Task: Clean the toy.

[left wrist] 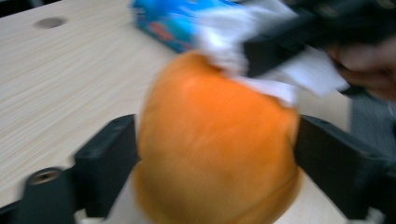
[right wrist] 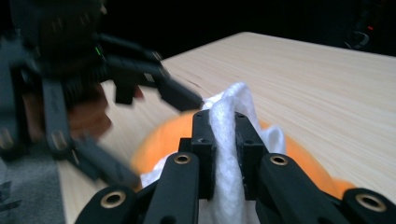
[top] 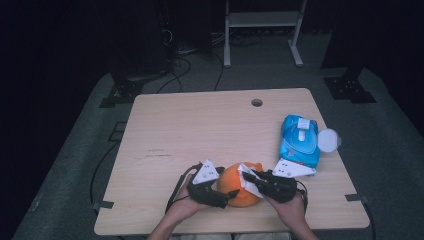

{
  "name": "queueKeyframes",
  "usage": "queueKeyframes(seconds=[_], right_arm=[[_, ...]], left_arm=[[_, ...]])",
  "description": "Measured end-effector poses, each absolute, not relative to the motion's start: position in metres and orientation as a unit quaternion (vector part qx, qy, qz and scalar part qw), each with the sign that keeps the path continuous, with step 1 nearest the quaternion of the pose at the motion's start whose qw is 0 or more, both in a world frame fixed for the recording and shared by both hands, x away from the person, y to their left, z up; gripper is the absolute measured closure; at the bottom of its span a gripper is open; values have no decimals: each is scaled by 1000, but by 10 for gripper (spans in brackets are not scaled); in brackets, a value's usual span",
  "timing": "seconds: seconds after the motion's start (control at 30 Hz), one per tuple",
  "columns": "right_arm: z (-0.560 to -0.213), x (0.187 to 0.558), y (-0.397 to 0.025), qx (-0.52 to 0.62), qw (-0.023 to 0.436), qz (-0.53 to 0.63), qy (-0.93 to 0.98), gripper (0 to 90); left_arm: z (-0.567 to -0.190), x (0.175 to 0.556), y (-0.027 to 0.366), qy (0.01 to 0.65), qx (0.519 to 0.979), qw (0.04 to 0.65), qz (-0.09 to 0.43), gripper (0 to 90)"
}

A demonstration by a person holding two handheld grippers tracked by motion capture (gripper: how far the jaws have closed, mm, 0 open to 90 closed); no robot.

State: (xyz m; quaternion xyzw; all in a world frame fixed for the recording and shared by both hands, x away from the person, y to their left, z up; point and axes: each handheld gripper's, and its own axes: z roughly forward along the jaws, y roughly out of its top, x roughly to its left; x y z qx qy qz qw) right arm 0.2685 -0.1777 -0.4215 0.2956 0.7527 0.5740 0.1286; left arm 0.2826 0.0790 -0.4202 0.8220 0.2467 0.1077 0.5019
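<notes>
An orange domed object (top: 239,191) sits near the table's front edge. My left gripper (top: 226,196) holds it from the left; in the left gripper view its jaws press on both sides of the orange object (left wrist: 215,140). My right gripper (top: 248,176) is shut on a white wipe (top: 248,181) that lies against the top of the orange object. In the right gripper view the wipe (right wrist: 226,135) is pinched between the two jaws of the right gripper (right wrist: 226,122), with the orange object (right wrist: 163,135) below. The wipe (left wrist: 280,70) also drapes over the dome.
A blue pack of wipes (top: 299,142) with its white lid (top: 328,140) flipped open lies at the right of the wooden table (top: 200,130). A cable hole (top: 257,102) is near the far edge. A metal stand (top: 262,30) is on the floor beyond.
</notes>
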Motion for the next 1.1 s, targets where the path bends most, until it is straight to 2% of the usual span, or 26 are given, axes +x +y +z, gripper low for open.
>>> queueKeyframes(seconds=[0.07,0.13,0.27,0.37,0.43,0.53,0.6,0.63,0.7,0.8,0.9,1.0,1.07,1.1], right_arm=[[-423,270,-182,306,126,574,749,810],[-422,270,-181,303,128,574,750,809],[-419,261,-164,267,118,578,762,808],[-414,260,-165,262,138,571,766,809],[-413,265,-176,285,153,567,758,809],[-419,270,-192,315,147,565,749,809],[-420,268,-189,309,144,565,752,808],[-419,266,-185,300,143,564,756,807],[-417,264,-176,285,146,564,761,806],[-411,267,-175,283,148,579,750,805],[-415,271,-181,294,142,578,748,806],[-425,275,-188,305,142,568,751,808],[-424,275,-190,311,137,570,748,807],[-423,274,-187,306,140,569,750,807]], left_arm=[[-425,290,82,273,815,505,83,99],[-431,292,79,269,821,501,55,147],[-428,282,74,223,836,492,97,275],[-424,280,76,215,833,501,95,301],[-425,280,78,219,830,505,89,264],[-431,287,77,266,822,500,64,110],[-436,292,75,281,822,494,35,94],[-437,290,74,273,825,493,40,146],[-431,285,72,251,825,498,92,270],[-421,276,67,226,819,498,174,312],[-422,277,67,227,819,503,158,228],[-427,286,73,265,812,504,128,104],[-432,292,74,281,812,502,96,86],[-434,291,73,278,817,497,93,118]])
